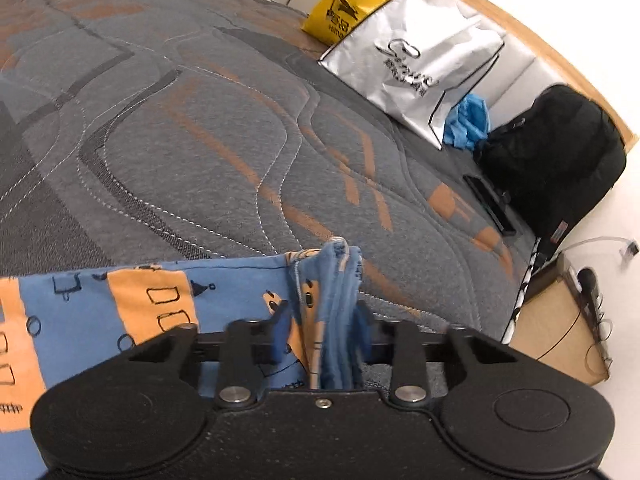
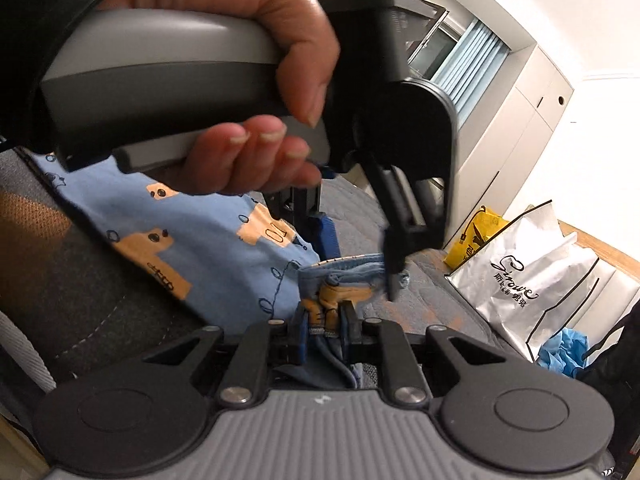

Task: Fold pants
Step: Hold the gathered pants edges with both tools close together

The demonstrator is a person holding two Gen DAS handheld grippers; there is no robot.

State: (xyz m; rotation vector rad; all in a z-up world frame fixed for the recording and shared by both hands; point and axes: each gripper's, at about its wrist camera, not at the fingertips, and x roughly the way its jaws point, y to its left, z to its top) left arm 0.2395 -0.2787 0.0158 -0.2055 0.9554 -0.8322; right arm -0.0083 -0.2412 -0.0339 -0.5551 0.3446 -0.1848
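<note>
The pants (image 1: 120, 304) are blue with orange patches and black doodles, and they lie on the grey quilted mattress (image 1: 200, 120). In the left wrist view my left gripper (image 1: 326, 320) is shut on a bunched edge of the pants (image 1: 336, 280). In the right wrist view my right gripper (image 2: 324, 330) is shut on the neighbouring bunched edge (image 2: 332, 300), its blue pads (image 2: 301, 332) pressing the cloth. A hand (image 2: 256, 152) holds the left gripper (image 2: 360, 256) just above and beyond it, pinching the same gathered hem. The rest of the pants (image 2: 192, 240) spreads left.
A yellow bag (image 1: 344, 8), a silver bag (image 1: 424, 68), a blue crumpled item (image 1: 468, 120) and a black backpack (image 1: 556, 152) sit along the mattress's far right edge. A wooden bedside unit (image 1: 560, 328) with cables stands lower right. White cupboards (image 2: 532, 132) rise behind.
</note>
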